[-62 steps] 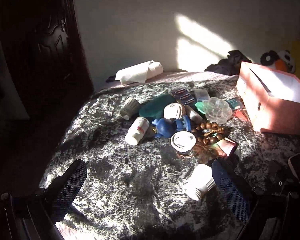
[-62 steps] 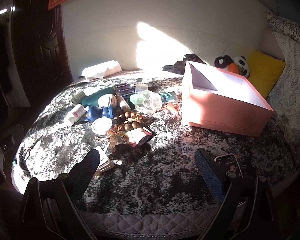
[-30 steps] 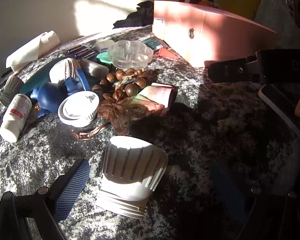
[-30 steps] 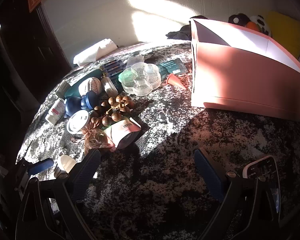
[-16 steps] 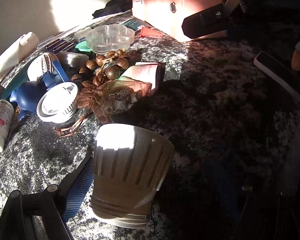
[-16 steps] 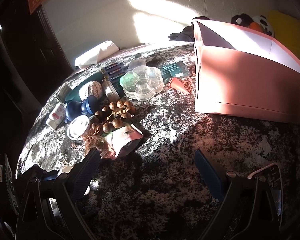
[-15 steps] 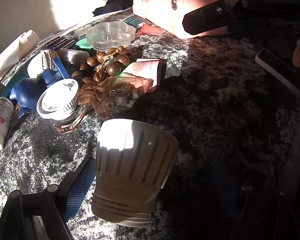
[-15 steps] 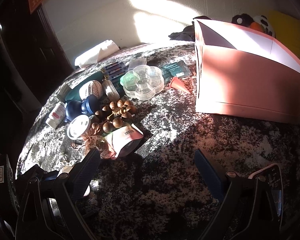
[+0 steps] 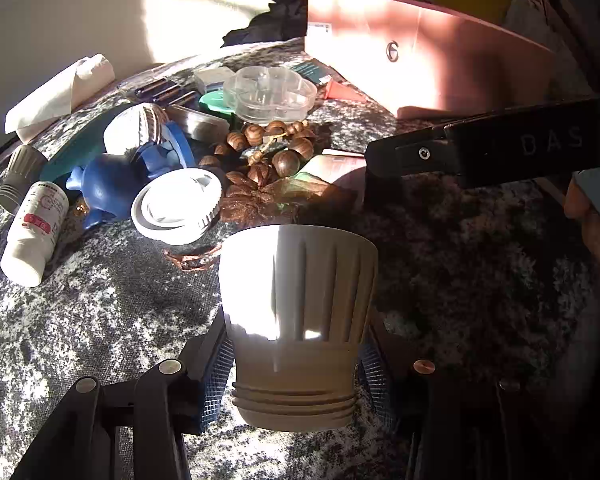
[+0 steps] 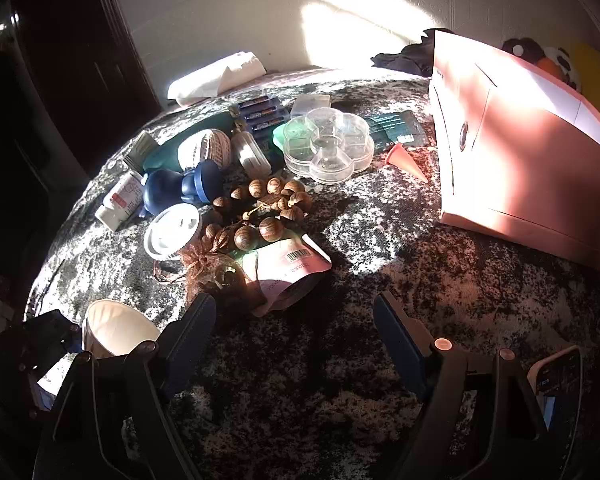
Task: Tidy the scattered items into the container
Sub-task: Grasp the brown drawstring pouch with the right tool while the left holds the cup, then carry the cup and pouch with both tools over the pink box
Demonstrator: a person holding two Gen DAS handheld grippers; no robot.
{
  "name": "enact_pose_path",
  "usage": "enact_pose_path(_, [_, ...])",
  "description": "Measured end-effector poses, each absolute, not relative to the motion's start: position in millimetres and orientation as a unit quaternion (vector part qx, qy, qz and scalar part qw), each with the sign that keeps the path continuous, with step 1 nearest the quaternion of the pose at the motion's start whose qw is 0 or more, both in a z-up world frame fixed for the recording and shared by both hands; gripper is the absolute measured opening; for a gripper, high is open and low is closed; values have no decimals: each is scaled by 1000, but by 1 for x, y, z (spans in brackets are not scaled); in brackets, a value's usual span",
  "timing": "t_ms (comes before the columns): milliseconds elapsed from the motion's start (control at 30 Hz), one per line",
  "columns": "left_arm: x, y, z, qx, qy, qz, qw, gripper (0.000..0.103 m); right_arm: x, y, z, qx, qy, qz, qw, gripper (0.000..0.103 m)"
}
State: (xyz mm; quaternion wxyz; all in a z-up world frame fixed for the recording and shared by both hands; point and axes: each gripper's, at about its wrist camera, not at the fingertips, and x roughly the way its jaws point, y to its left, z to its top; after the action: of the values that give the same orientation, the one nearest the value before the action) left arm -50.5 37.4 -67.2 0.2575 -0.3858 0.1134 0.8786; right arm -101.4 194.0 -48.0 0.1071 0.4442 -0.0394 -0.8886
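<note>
Left tool (image 9: 296, 364) gripping ribbed cup (image 9: 298, 300)

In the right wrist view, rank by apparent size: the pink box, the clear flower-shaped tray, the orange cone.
1. pink box, clearly largest.
2. clear flower-shaped tray.
3. orange cone, smallest.
All lie at a similar distance, so nearness hardly skews this.

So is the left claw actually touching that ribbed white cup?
Touching. In the left wrist view the left gripper is closing, its blue pads pressed against both sides of the ribbed white cup, with no gap visible.
</note>
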Motion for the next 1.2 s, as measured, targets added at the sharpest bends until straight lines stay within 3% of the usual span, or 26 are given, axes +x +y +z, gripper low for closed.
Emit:
enact_pose_path(133, [-52,21,-64,-390,98,887,227,51,-107,171,-54,451,-19,-883,132,71])
enact_pose_path(400, [-53,-5,-65,-399,79,893,196,51,-123,127,-76,459,33,-874,158,69])
enact_pose_path(500, [-53,-11,-64,-399,73,894,190,51,-124,113,-82,461,88,-871,145,48])
enact_pose_path(533, [-53,-12,-64,-399,73,894,189,51,-124,112,-84,465,93,-868,149,34])
enact_pose_path(567, [-53,-12,-63,-399,72,895,188,51,-124,112,-85,469,93,-865,151,27])
enact_pose_path(733, [-50,-12,-59,-397,72,896,185,51,-115,119,-79,479,68,-860,164,16])
enact_pose_path(800, [-48,-10,-55,-394,73,898,184,51,-108,125,-71,475,52,-862,168,6])
enact_pose_path(1200, [-30,13,-12,-363,88,909,187,51,-47,149,-4,415,18,-890,189,5])
